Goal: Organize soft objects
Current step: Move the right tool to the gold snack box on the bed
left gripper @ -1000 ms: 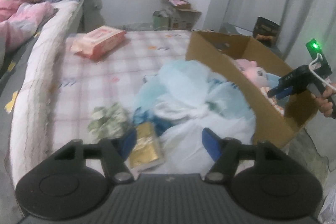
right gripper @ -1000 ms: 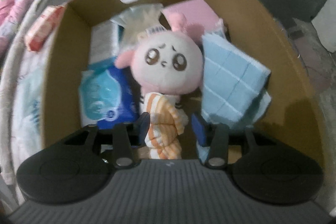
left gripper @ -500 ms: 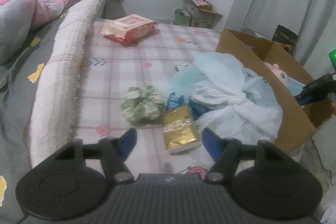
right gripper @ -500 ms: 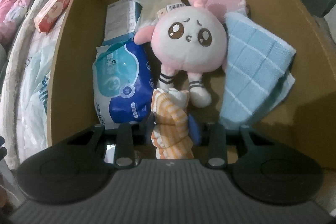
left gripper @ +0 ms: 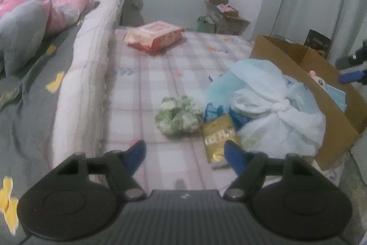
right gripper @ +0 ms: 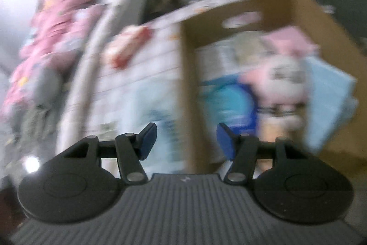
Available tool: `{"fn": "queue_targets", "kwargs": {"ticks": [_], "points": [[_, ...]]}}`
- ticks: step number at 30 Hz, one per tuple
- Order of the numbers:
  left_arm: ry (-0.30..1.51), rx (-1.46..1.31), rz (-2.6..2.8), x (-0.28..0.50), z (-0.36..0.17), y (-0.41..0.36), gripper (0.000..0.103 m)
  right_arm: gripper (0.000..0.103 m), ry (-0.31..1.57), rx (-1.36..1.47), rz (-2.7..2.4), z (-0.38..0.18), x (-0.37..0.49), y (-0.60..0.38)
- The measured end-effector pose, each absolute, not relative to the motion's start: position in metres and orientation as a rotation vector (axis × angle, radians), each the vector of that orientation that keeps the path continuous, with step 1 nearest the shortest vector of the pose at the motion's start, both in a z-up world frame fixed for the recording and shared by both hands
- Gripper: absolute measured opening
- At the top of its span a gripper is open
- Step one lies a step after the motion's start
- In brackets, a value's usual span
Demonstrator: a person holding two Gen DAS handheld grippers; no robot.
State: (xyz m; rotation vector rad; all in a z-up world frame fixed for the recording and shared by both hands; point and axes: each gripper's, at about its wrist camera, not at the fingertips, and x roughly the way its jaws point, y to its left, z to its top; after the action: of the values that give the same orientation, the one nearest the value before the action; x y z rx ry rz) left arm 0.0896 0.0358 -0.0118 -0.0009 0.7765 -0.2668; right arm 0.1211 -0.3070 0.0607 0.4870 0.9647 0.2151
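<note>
Blue-padded left hand-held gripper (left gripper: pixel 184 154) and right hand-held gripper (right gripper: pixel 186 141) opening, both empty.

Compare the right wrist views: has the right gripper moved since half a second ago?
Yes. The right gripper, opening and empty, has pulled up and left out of the box; the box's left wall now runs between its fingers.

We see our right gripper (right gripper: pixel 187 140) at lower centre, blue pads opening with nothing between them. Beyond, blurred, the brown cardboard box (right gripper: pixel 187 93) at right holds a pink round-headed plush doll (right gripper: pixel 283 82) beside a light blue folded cloth (right gripper: pixel 328 98).
</note>
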Motion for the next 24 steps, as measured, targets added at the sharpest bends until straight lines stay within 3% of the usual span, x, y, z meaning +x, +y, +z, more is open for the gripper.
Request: {"fn": "queue_targets", "kwargs": {"ticks": [7, 10, 20, 24], "points": [[0.685, 0.185, -0.287, 0.118, -0.022, 0.020, 0.058, 0.056, 1.125, 0.478, 0.490, 0.046, 0.162, -0.189], [0.684, 0.268, -0.326, 0.132, -0.036, 0.011, 0.052, 0.049, 1.223, 0.449, 0.489, 0.025, 0.184, -0.154], [0.754, 0.464, -0.373, 0.169, -0.083, -0.021, 0.050, 0.045, 1.360, 0.379, 0.417, -0.012, 0.212, -0.127], [0.795, 0.389, -0.327, 0.180, -0.087, -0.010, 0.031, 0.045, 1.380, 0.341, 0.394, -0.016, 0.219, -0.122]]}}
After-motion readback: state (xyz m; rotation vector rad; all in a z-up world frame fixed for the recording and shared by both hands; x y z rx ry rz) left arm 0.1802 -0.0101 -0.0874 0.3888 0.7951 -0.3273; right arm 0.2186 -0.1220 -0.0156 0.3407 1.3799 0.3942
